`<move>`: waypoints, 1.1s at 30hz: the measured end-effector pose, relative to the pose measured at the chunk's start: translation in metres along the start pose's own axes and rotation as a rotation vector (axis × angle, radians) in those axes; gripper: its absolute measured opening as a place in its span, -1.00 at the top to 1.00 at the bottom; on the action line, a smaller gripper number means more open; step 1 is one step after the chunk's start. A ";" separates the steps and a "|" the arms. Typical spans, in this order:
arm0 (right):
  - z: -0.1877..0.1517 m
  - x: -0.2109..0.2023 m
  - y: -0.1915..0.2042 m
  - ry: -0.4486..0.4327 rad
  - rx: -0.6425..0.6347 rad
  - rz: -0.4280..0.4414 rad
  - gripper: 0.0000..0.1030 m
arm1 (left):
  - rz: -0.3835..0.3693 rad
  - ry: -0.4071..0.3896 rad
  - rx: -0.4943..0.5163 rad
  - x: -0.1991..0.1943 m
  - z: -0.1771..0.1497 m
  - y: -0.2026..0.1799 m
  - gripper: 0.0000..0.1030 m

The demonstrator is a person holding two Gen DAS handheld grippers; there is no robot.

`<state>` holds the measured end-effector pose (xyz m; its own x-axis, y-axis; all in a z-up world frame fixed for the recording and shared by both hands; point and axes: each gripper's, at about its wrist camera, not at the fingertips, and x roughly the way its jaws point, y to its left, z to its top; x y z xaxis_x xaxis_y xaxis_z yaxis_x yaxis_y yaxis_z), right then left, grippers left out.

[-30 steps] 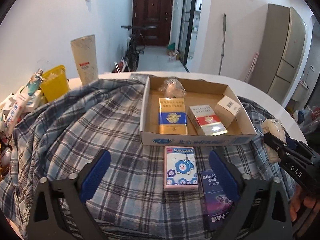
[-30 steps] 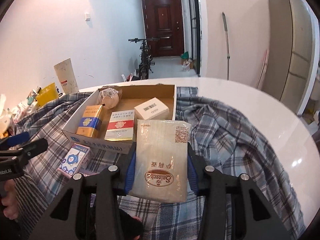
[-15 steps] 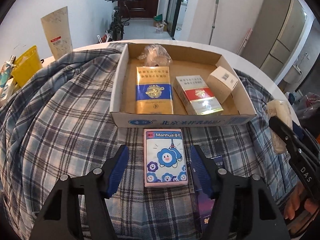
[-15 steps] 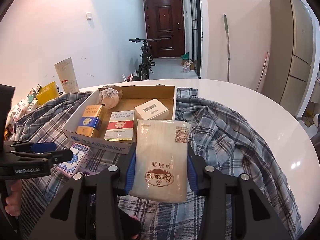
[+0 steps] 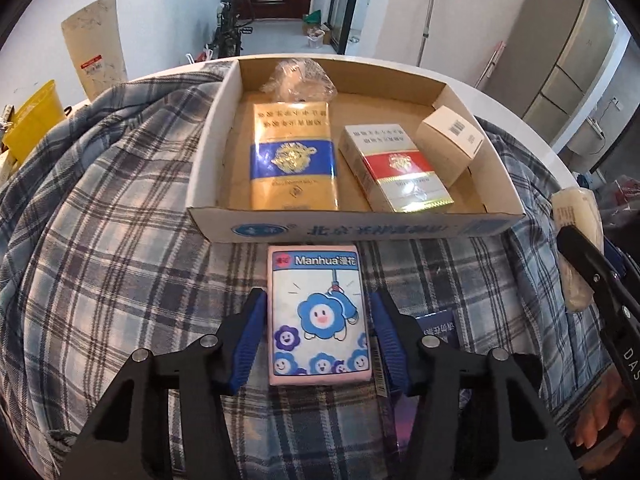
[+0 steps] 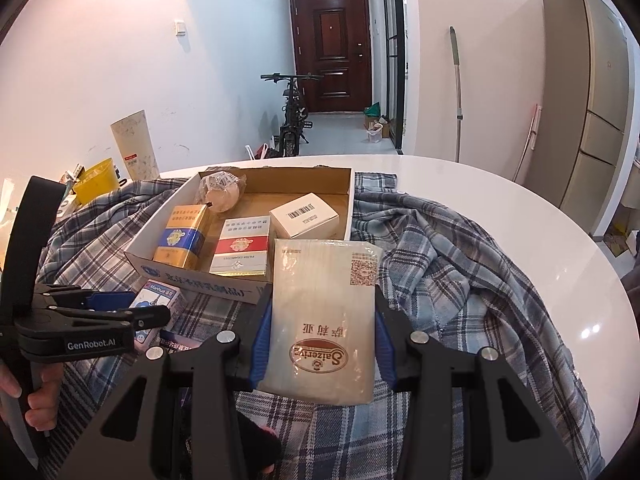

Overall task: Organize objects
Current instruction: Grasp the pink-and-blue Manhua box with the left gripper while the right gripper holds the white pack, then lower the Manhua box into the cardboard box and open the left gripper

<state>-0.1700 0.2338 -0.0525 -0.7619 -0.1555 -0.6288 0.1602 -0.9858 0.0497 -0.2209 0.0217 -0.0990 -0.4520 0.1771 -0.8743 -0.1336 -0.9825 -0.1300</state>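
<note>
My left gripper [image 5: 318, 332] has its jaws closed against the sides of the Manhua tissue pack [image 5: 318, 314], lying on the plaid cloth [image 5: 104, 240] just before the cardboard tray [image 5: 352, 230]. Only my right view shows my right gripper [image 6: 322, 328] pinching the Saizeriya packet [image 6: 324, 316] above the cloth.

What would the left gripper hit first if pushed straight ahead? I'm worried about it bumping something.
Likely the near wall of the cardboard tray, just beyond the Manhua tissue pack between the left gripper fingers; height over the cloth is unclear.
</note>
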 end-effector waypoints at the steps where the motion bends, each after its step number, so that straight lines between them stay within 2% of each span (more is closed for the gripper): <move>1: 0.000 0.000 0.000 0.001 -0.001 0.000 0.18 | 0.001 0.000 0.000 0.000 0.000 0.000 -0.10; 5: 0.000 0.000 -0.001 0.002 0.001 -0.002 0.18 | 0.004 0.001 0.001 0.003 0.000 -0.002 -0.09; 7: 0.000 0.001 -0.002 0.002 0.004 -0.003 0.18 | 0.011 0.002 0.012 0.005 -0.001 -0.003 0.01; 10: 0.001 0.001 -0.002 0.003 0.007 -0.006 0.18 | 0.017 -0.013 0.026 0.002 -0.001 -0.005 0.03; 18: 0.001 0.000 -0.004 -0.004 0.008 -0.013 0.18 | 0.045 -0.144 0.047 -0.038 0.003 -0.006 0.03; 28: 0.002 -0.001 -0.006 -0.016 0.022 -0.019 0.18 | 0.036 -0.163 0.021 -0.057 -0.001 0.006 0.03; 33: 0.002 -0.002 -0.005 -0.020 0.020 -0.022 0.17 | 0.035 -0.183 0.004 -0.058 0.009 0.007 0.03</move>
<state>-0.1706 0.2389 -0.0506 -0.7774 -0.1349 -0.6144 0.1310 -0.9900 0.0516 -0.2039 0.0048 -0.0448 -0.6095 0.1506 -0.7783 -0.1180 -0.9881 -0.0988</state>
